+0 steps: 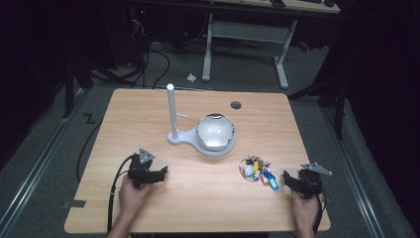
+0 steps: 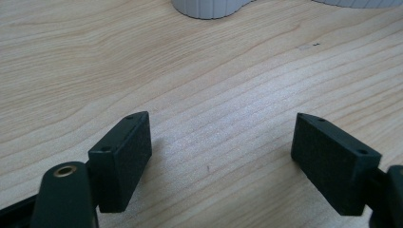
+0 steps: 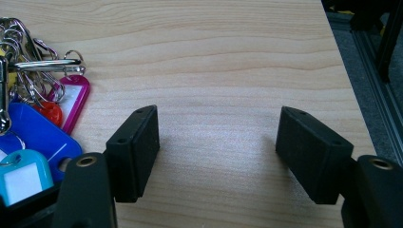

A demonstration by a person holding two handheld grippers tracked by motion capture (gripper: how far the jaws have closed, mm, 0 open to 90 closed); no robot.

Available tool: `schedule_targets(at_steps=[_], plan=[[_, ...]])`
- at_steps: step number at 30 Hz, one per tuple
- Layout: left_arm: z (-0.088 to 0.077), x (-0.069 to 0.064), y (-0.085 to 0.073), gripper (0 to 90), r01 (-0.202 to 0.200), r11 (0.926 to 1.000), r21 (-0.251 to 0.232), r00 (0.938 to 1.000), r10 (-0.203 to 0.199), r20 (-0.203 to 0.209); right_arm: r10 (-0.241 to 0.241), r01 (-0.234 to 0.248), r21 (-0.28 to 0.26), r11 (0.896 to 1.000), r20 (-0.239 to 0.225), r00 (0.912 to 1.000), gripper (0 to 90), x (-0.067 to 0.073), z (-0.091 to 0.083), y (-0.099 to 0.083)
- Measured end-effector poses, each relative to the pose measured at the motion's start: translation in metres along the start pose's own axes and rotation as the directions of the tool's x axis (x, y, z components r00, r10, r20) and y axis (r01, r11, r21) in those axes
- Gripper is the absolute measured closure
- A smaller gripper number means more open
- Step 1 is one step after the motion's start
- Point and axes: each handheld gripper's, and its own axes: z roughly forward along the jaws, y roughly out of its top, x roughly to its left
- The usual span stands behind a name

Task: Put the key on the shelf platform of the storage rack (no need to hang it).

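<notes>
Both of my hands are coming in cut off at the bottom edge of the high view. Blocky black foam-faced pads on my right gripper (image 3: 218,152) are standing wide apart over bare wood, gripping nothing. Just beside them the bunch of keys (image 3: 35,109) is lying, its plastic tags and wire rings cut off by the frame. My left gripper (image 2: 221,159) is gaping too, empty, on the grainy table (image 2: 199,76). Farther off, a shiny bowl (image 1: 214,131) is sitting on a white stand (image 1: 181,137).
</notes>
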Motion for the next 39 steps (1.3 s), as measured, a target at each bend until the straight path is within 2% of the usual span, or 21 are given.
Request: schedule_targets(at_steps=[14, 19, 24, 39], plan=[[0.0, 0.0, 0.0, 21.5, 0.0, 1.0, -0.002, 1.0, 0.0, -0.002, -0.011, 0.011, -0.002, 1.0, -0.011, 0.9999, 33.9, 0.001, 0.0, 0.0], [0.0, 0.0, 0.0, 21.5, 0.0, 1.0, -0.001, 1.0, 0.0, -0.001, -0.011, 0.011, 0.006, 1.0, -0.01, 0.9999, 39.9, 0.003, -0.003, 0.0], [0.0, 0.0, 0.0, 21.5, -0.001, 1.0, -0.001, 1.0, 0.001, -0.001, -0.009, 0.009, 0.0, 1.0, -0.009, 0.9999, 40.9, 0.005, -0.003, -0.001], [0.0, 0.0, 0.0, 21.5, -0.001, 1.0, -0.001, 1.0, 0.001, -0.001, -0.012, 0.012, -0.013, 1.0, -0.065, 0.9978, 46.2, 0.011, -0.012, -0.005]])
